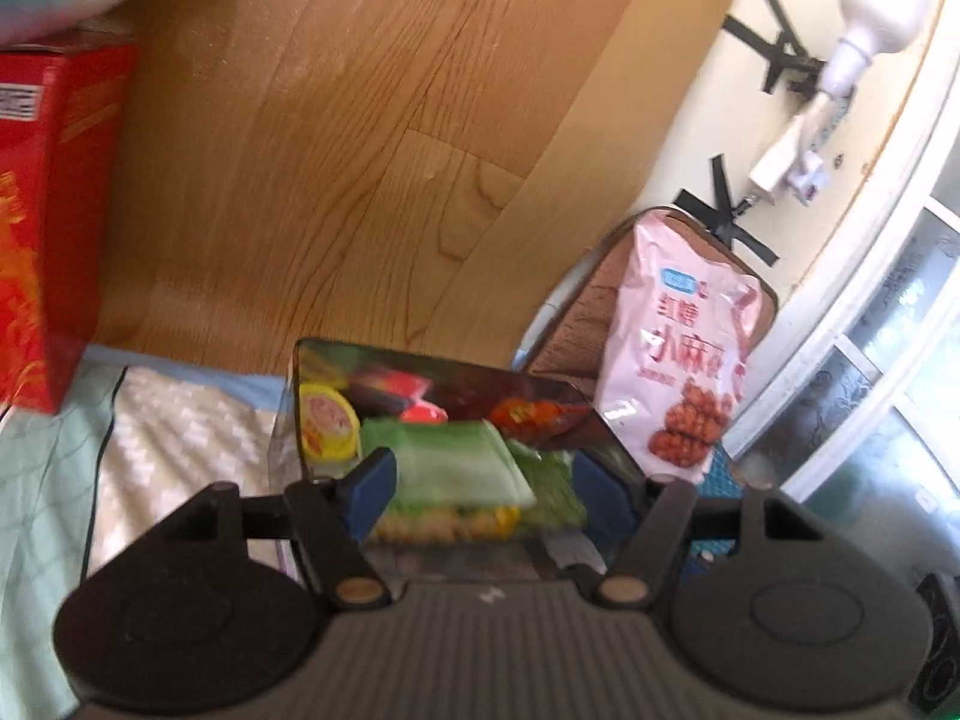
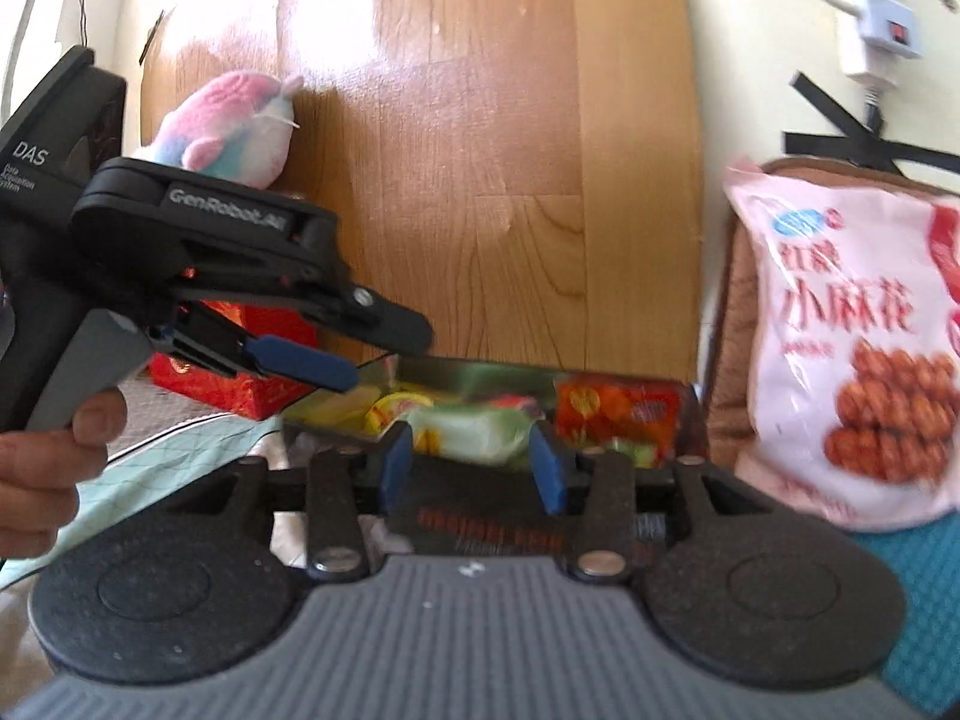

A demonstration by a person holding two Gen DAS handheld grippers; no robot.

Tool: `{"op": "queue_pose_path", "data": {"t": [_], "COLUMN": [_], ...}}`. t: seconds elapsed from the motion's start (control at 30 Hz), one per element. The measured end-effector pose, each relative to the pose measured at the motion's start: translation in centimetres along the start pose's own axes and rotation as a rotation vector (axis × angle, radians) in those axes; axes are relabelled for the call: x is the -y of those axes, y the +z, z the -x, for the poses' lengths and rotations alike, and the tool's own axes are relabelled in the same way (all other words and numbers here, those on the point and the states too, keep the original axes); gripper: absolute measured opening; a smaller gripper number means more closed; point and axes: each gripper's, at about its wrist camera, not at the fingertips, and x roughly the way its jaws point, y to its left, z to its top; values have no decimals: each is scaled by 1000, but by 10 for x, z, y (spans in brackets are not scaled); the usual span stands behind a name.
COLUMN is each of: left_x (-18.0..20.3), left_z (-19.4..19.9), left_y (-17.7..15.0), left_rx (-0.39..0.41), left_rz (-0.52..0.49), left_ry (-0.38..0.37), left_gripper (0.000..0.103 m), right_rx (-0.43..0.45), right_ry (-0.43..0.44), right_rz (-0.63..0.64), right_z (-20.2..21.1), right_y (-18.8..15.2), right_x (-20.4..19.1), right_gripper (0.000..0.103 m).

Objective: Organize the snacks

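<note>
Two grippers: both point at one snack tray on the bed, each seen from its own wrist camera.
Left gripper (image 1: pixel 483 489): lower centre of its view, blue pads apart; a green packet (image 1: pixel 450 459) lies blurred between them, and whether the pads press on it cannot be told.
Right gripper (image 2: pixel 471 465): lower centre of its view, blue pads apart on either side of the near end of the green packet (image 2: pixel 474 429); contact cannot be told through the blur.
Snack tray (image 1: pixel 456 372): shiny, rectangular, in the middle of both views, holding a yellow round snack (image 1: pixel 327 423), red packets (image 2: pixel 618 411) and the green one.
Pink snack bag (image 1: pixel 684 348): stands upright just right of the tray, leaning against a brown cushion (image 2: pixel 735 360).
Red box (image 1: pixel 54 222): left edge of the left wrist view, on the bedding beside the wooden headboard (image 1: pixel 336 138).
Plush toy (image 2: pixel 231 132): pink and blue, upper left of the right wrist view.
Hand (image 2: pixel 45 468): at the left edge of the right wrist view, holding the left gripper's handle.
Bedding (image 1: pixel 180 438): pale, patterned, under the tray.
</note>
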Motion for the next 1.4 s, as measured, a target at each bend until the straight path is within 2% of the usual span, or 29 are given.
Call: {"op": "queue_pose_path", "data": {"t": [0.17, 0.2, 0.27, 0.43, 0.6, 0.7, 0.8, 1.0, 1.2, 1.3, 1.4], "left_x": [22, 28, 39, 57, 64, 69, 73, 80, 88, 90, 91], "left_z": [37, 41, 46, 57, 75, 82, 91, 101, 113, 117, 121], "left_y": [-43, -52, -72, -120, -152, -165, -179, -199, -214, -218, -220], "left_rx": [7, 2, -21, -70, -92, -87, -80, -76, -61, -55, -40], "left_rz": [-36, -48, -65, -127, -119, -127, -129, -137, -152, -156, -169], "left_ry": [45, 62, 112, 240, 263, 285, 301, 336, 380, 397, 429], "left_gripper": [70, 70, 71, 71, 71, 72, 79, 80, 87, 96, 99], "right_rx": [3, 0, -9, -60, -103, -109, -115, -107, -100, -89, -81], "right_ry": [3, -2, -10, -27, -24, -25, -29, -32, -24, -34, -34], "right_rz": [-92, -107, -132, -161, -233, -257, -270, -331, -358, -359, -372], "right_z": [46, 55, 72, 100, 121, 135, 146, 165, 177, 181, 181], "right_y": [-19, -24, -36, -61, -78, -87, -93, -99, -102, -101, -101], "right_x": [-15, -19, -26, -37, -41, -45, -47, -45, -46, -48, -48], "right_gripper": [54, 60, 66, 67, 67, 67, 67, 67, 67, 68, 70]}}
